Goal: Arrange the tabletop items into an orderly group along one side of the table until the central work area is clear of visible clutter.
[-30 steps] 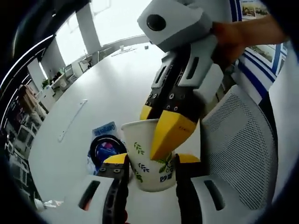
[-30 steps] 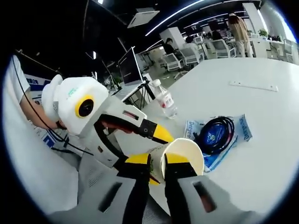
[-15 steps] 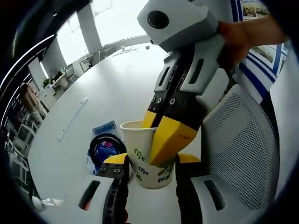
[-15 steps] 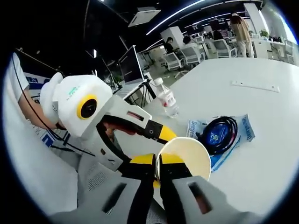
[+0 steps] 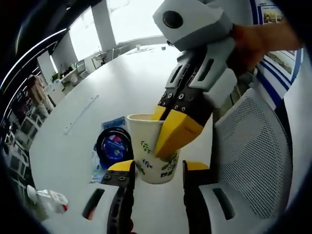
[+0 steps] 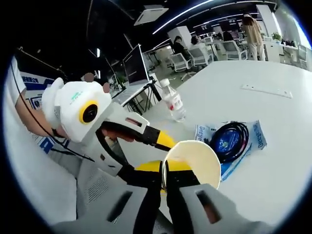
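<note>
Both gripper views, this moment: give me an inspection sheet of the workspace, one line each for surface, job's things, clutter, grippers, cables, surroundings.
Surface: white table, wide and mostly bare.
Job's things: paper cup with leaf print, upright near the table edge; water bottle standing farther along; blue packet lying flat.
Clutter: flat white strip lying on the table beyond the packet.
Grippers: right gripper shut on the cup's rim; left gripper open, one jaw on each side of the cup.
Cables: black coiled cable inside the packet.
Surroundings: mesh chair beside the table; office desks, chairs and a standing person beyond.
</note>
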### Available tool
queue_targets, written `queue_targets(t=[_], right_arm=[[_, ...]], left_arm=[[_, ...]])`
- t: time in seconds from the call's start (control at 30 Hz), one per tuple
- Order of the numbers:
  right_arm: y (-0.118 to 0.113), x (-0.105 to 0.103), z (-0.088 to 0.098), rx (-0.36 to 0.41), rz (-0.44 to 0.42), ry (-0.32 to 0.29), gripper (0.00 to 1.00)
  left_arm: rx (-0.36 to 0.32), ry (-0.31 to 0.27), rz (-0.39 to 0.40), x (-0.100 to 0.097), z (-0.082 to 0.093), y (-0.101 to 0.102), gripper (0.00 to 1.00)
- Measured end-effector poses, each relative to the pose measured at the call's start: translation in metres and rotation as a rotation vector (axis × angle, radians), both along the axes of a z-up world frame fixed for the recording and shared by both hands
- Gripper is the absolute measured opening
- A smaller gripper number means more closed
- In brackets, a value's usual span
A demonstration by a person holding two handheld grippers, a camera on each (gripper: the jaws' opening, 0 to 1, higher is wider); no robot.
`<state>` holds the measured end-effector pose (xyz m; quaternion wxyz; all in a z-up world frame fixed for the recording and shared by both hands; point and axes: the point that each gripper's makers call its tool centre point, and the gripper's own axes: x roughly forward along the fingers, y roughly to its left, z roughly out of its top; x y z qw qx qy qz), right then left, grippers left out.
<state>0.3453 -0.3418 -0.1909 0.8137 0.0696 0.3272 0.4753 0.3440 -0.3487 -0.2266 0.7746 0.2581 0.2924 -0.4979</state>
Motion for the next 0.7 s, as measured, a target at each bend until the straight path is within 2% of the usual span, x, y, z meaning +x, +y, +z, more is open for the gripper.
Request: queue_targets(t=[0.23,0.37,0.7], right_arm=[[0.0,0.005,0.0,-0.004,-0.004,-0.007,0.0],[0.0,0.008,-0.001,-0.013,-0.003,-0.008,0.0],[0.008,0.017,0.004,-0.019,0.01,-0.023,0.0]], left_arm=[[-0.063,0.048,0.105,0.001,0.0,0.015,0.38],[-0.133,0.085,0.198,0.004,0.003,0.025,0.38],[-0.194,0.106,0.318,0.01,0.004,0.05,0.38]])
